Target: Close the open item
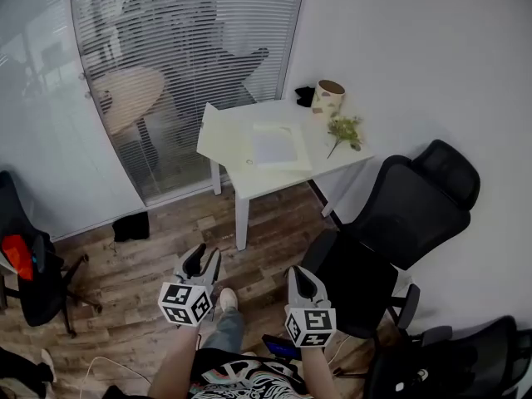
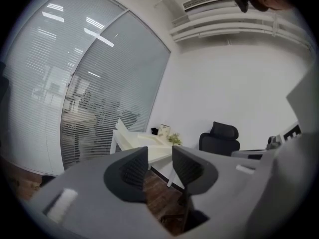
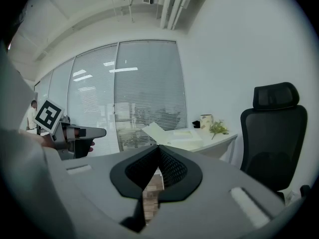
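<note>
Blinds [image 1: 183,56] cover the glass wall ahead of you, and a wood floor [image 1: 141,306] runs from it back to your feet. A black office chair [image 1: 399,214] stands against the white wall, just right of the white table [image 1: 259,188]. On that table lies the folder [image 1: 237,135], open, with its cover raised along the left edge and a white sheet [image 1: 274,144] lying on it. Toward the wall sit a cup [image 1: 329,96] and a green sprig [image 1: 343,130].

Only your head view shows the folder from above, with the sheet flat on it. The left gripper view shows it side-on, so the raised cover [image 2: 122,131] stands out as a slanted flap. That view also takes in a ceiling air unit [image 2: 207,1]. The right gripper view alone catches your left claw [image 3: 75,132] from the side, at its left edge.

In the head view your left claw [image 1: 205,256] hangs over the floor, well apart from the table. Its jaws stand apart with nothing between them. Your right claw [image 1: 303,274], beside it, has its jaws pressed together at the tips and holds nothing.
</note>
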Tool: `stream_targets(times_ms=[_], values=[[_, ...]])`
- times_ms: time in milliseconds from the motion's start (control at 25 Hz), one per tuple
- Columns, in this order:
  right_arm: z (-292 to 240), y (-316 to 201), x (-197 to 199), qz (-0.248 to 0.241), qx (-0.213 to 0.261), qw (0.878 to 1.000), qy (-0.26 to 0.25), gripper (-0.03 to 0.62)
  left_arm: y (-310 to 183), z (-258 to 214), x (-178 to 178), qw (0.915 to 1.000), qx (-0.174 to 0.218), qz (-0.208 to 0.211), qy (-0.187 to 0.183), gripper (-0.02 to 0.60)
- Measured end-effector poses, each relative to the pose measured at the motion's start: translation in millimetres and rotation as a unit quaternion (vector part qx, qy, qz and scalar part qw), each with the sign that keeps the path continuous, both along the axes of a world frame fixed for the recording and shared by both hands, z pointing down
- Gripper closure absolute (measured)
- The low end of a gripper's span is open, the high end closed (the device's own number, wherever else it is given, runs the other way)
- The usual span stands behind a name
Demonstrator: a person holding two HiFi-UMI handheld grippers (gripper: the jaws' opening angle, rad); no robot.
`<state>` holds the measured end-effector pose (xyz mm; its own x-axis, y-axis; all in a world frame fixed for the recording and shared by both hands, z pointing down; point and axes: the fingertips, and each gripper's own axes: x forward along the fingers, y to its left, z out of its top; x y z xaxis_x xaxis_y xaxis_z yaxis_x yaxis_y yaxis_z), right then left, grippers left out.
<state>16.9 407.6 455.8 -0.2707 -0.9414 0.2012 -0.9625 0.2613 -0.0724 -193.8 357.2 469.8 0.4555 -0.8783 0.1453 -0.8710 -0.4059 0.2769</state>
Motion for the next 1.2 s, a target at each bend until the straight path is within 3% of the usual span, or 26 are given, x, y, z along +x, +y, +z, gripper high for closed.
stream_targets(times_ms=[720, 1200], values=[[37.3, -256.0, -6.7, 0.004, -0.054, 0.998, 0.024, 0.595, -261.2, 62.3, -18.7, 0.9964, -0.083, -0.019, 0.003, 0.416], [65.7, -329.1, 8.4, 0.033, -0.092, 0.995, 0.031, 0.595, -360.7, 120.4, -40.9, 0.9828, -0.168, -0.063, 0.045, 0.413]])
